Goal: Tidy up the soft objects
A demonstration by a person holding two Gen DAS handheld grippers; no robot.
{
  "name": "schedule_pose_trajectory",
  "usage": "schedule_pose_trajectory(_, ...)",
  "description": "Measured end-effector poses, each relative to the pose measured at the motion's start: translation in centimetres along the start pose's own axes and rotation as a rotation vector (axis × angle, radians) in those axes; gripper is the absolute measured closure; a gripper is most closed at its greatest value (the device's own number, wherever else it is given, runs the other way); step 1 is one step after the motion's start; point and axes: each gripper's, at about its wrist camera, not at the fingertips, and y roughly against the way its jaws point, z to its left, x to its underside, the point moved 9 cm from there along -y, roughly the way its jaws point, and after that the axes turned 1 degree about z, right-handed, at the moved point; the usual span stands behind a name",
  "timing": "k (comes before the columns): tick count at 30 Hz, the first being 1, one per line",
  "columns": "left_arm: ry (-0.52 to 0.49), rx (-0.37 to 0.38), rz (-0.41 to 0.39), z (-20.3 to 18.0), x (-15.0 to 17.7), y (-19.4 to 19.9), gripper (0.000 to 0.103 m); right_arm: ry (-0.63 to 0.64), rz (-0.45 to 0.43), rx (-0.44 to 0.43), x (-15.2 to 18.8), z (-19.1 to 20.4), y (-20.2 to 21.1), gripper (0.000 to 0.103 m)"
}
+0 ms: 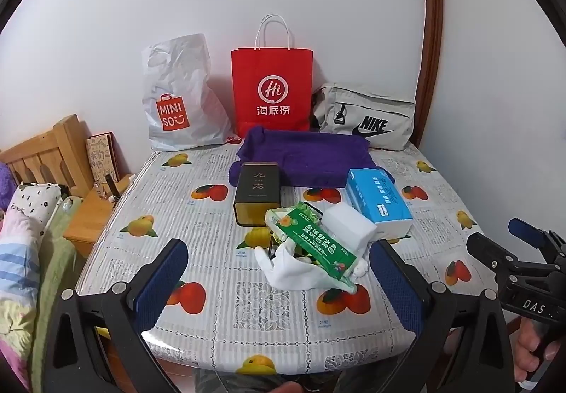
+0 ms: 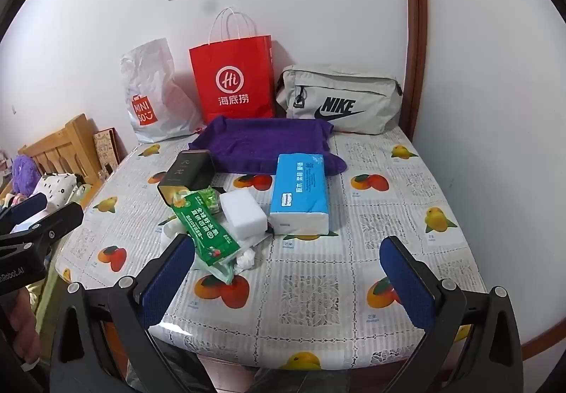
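A small pile lies mid-table: a white cloth, a green packet, a white foam block and a blue tissue pack. Behind them sit a black tin and a folded purple towel. My left gripper hovers over the near table edge, open, with the white cloth ahead between its blue pads and nothing held. My right gripper is open too, empty, to the right of the pile; the green packet lies by its left pad and the tissue pack farther ahead.
Against the wall stand a white Miniso bag, a red paper bag and a grey Nike bag. The table has a fruit-print cover. A wooden bedhead and bedding lie left; a wooden door frame rises at right.
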Motion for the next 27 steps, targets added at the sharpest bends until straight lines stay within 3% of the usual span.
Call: schedule_pose_trajectory(27,-0.005,-0.006,-0.031,0.26,-0.27,0.81,0.0,-0.004,-0.009,-0.004,-0.27,0.15,0.73,0.0)
